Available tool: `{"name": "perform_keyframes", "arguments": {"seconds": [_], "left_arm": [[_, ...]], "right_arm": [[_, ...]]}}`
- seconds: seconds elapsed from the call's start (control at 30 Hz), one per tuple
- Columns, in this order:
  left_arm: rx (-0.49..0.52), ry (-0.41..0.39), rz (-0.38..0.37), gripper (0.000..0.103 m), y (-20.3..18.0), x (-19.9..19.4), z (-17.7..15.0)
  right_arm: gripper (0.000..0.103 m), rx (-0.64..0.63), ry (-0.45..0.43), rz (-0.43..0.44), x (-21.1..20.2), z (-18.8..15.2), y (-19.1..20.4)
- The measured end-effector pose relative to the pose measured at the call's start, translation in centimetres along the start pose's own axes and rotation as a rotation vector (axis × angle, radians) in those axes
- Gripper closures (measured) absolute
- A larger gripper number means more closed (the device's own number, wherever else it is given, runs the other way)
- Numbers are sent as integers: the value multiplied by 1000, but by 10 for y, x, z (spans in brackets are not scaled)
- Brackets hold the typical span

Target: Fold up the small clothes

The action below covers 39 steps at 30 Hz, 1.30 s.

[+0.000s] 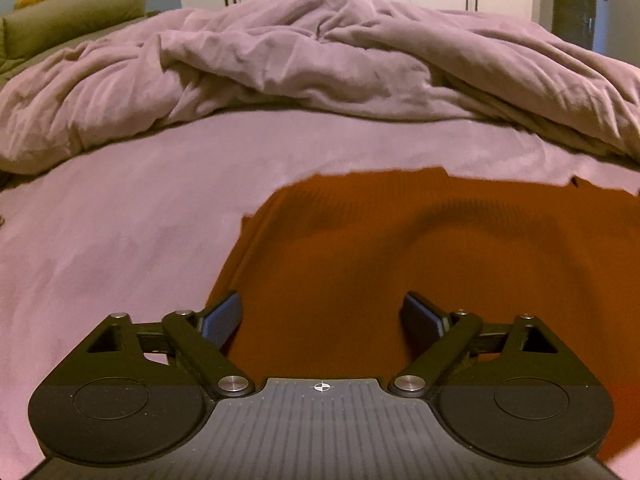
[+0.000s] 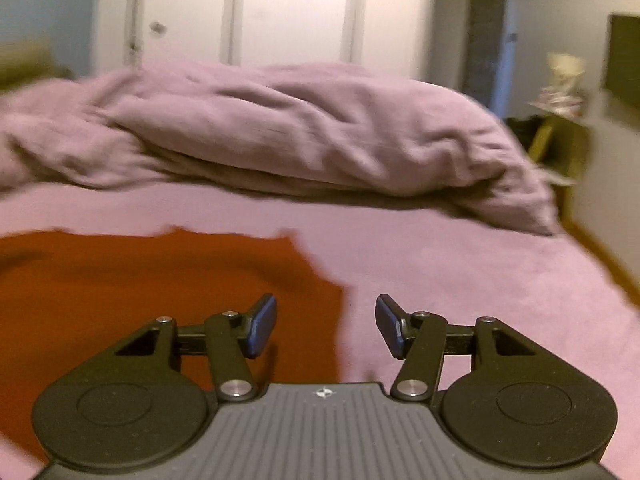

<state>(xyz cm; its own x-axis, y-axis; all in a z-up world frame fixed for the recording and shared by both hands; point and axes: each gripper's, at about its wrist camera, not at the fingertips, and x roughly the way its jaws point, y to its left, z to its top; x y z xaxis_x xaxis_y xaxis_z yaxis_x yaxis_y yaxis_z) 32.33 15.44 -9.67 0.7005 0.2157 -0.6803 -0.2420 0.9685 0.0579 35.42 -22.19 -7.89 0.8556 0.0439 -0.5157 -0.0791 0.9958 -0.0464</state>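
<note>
Showing a side table (image 2: pixel 560 140) at right edge, right view only; orange garment (image 1: pixel 400 248) under both grippers, left gripper (image 1: pixel 322 316) wide, right gripper (image 2: pixel 326 326) part-open, both empty; no legible writing.

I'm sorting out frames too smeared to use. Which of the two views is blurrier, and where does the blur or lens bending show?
Right wrist view is blurrier: the duvet, the wardrobe and the orange garment edge are smeared. Left wrist view is sharper on its duvet, with only the garment soft. Both bow the bed sheet and have dark corners.
</note>
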Motion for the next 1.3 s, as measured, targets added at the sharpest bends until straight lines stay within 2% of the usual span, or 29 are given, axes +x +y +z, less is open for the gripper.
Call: {"name": "perform_keyframes", "arguments": {"seconds": [0.07,0.17,0.23,0.33,0.43,0.47,0.57,0.67,0.8,1.03,1.13,1.23,1.27,1.3], "left_arm": [[7,7,10,10,4,-6,-9],[4,22,29,10,15,-12,-14],[-23,39,34,10,27,-15,-15],[-69,53,47,10,45,-19,-19],[-98,55,55,10,57,-24,-23],[-100,55,55,10,60,-27,-24],[-99,58,67,9,67,-35,-27],[-125,72,51,9,78,-45,-31],[-198,96,-31,10,97,-61,-37],[-371,145,-281,14,120,-72,-43],[-453,167,-383,20,120,-64,-42],[-538,218,-442,25,120,-45,-44],[-582,240,-456,30,122,-38,-47],[-631,261,-475,30,122,-30,-50]], "right_arm": [[51,-32,12,72,-13,-11,13],[64,-126,74,89,-12,-30,26],[66,-162,101,37,-9,-39,21],[65,-79,112,5,-16,-39,-4],[65,-89,148,-149,-27,-35,-13],[65,-81,152,-163,-33,-36,-16],[65,-12,171,-112,-52,-37,-22],[65,-3,186,-55,-69,-41,-12],[64,-40,197,39,-87,-51,22],[60,-94,216,180,-106,-65,79],[60,-105,229,195,-106,-67,90],[58,-99,229,199,-106,-65,92],[57,-103,231,201,-106,-66,93],[57,-112,229,198,-107,-66,94]]}}
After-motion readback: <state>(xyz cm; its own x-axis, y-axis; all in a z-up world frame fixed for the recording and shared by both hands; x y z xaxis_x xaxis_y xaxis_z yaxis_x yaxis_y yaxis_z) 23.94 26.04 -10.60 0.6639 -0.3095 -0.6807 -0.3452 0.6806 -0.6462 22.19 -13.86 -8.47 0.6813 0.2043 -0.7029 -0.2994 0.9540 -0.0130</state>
